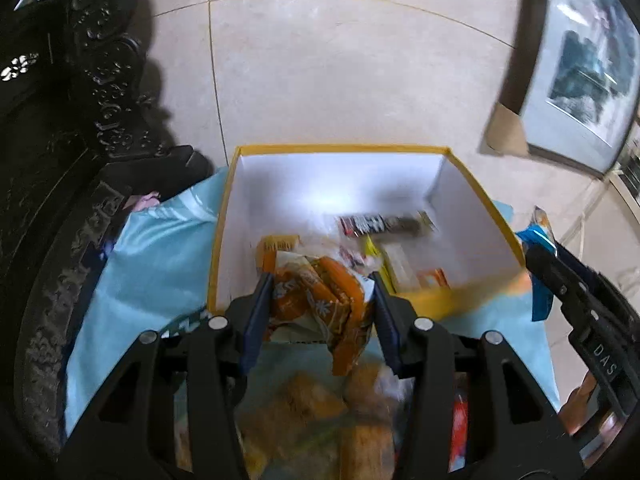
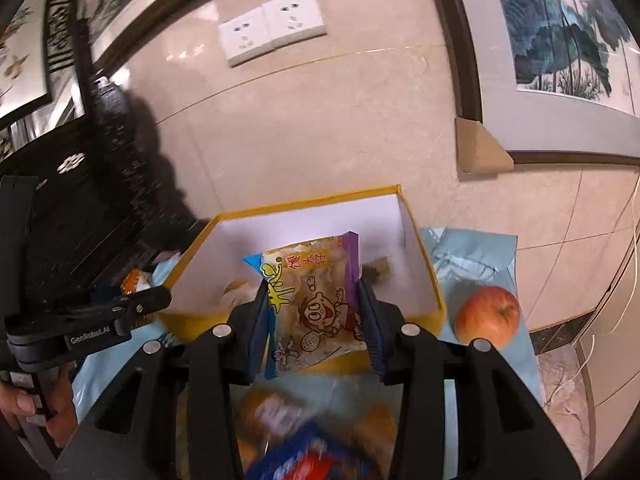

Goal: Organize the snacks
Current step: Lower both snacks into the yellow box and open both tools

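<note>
A yellow-rimmed box with a white inside (image 1: 460, 216) (image 2: 416, 248) stands on a light blue cloth. Several snack packs lie in it, among them a dark bar (image 1: 384, 225). My left gripper (image 1: 320, 280) is shut on a crumpled orange snack packet (image 1: 320, 292) over the box's near edge. My right gripper (image 2: 312, 292) is shut on a clear cartoon-printed snack pack (image 2: 316, 300) with blue and purple edges, also over the box's near edge. Each gripper shows at the edge of the other's view, the right in the left wrist view (image 1: 548, 272) and the left in the right wrist view (image 2: 152, 300).
A red apple (image 2: 488, 316) lies on the blue cloth (image 2: 472, 256) right of the box. More loose snacks (image 1: 304, 412) (image 2: 312, 440) lie blurred under the grippers. Dark carved furniture (image 1: 80, 160) stands at the left. A tiled wall with sockets (image 2: 272, 28) and framed paintings (image 2: 560, 40) is behind.
</note>
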Available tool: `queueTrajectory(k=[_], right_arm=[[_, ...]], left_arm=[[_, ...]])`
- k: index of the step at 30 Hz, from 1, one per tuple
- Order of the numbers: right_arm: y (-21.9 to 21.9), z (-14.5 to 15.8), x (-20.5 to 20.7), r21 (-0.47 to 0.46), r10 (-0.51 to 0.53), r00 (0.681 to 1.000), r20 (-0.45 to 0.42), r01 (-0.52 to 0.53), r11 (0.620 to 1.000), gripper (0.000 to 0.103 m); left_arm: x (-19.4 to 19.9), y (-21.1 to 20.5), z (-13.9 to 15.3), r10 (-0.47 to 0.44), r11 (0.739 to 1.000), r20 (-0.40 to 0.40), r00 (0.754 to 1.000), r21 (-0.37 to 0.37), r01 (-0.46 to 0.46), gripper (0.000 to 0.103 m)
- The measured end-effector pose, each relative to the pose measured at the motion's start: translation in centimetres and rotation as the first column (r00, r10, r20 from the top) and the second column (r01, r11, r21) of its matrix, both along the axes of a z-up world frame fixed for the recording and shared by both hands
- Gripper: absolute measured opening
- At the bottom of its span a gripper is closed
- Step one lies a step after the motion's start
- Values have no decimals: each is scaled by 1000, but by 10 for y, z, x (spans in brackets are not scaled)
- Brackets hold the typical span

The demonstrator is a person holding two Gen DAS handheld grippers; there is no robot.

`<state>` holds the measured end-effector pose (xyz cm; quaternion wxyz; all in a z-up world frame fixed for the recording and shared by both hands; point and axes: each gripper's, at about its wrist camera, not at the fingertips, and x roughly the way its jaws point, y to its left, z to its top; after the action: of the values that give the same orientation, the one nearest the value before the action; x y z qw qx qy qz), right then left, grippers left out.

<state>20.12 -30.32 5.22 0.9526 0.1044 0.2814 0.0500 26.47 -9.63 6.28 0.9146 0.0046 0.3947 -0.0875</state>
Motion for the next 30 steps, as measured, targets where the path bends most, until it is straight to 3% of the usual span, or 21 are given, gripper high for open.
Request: queueTrajectory(k=[3,8,11,12,13,14,15,20,30], right_arm=[[2,-17,26,-24,-11,1000,-21,11,1000,42],[15,-40,51,-76,-12,999,-36,9,997,43],[22,-47,59,-104,-7,999,-43,3,995,46],[25,-48,60,-132,-8,999,-45,2,991,50],[28,-49,60,-158,-11,999,-45,3,987,57],[30,-48,57,-199,-35,999,-27,29,980,67],[29,-46,53,-203,-47,999,-5,45,978,69],[12,-32,26,-96,-38,999,-4,37,995,70],[-14,-28,-58,10,-51,996,-69,51,999,72]], left_arm=[[23,-1,-13,0,1000,-18,1000,-17,0,48],[55,-12,-40,24,999,-31,999,31,-23,48],[65,-17,-55,19,1000,-77,997,22,-18,50],[65,-18,-58,23,1000,-82,996,21,-21,63],[64,-18,-59,31,999,-85,996,28,-28,86],[61,-17,-59,73,995,-70,995,65,-69,92],[58,-15,-57,89,993,-56,994,80,-84,101],[34,-4,-37,74,996,-31,997,62,-72,101],[-46,21,-19,56,994,-18,998,98,-54,101]])
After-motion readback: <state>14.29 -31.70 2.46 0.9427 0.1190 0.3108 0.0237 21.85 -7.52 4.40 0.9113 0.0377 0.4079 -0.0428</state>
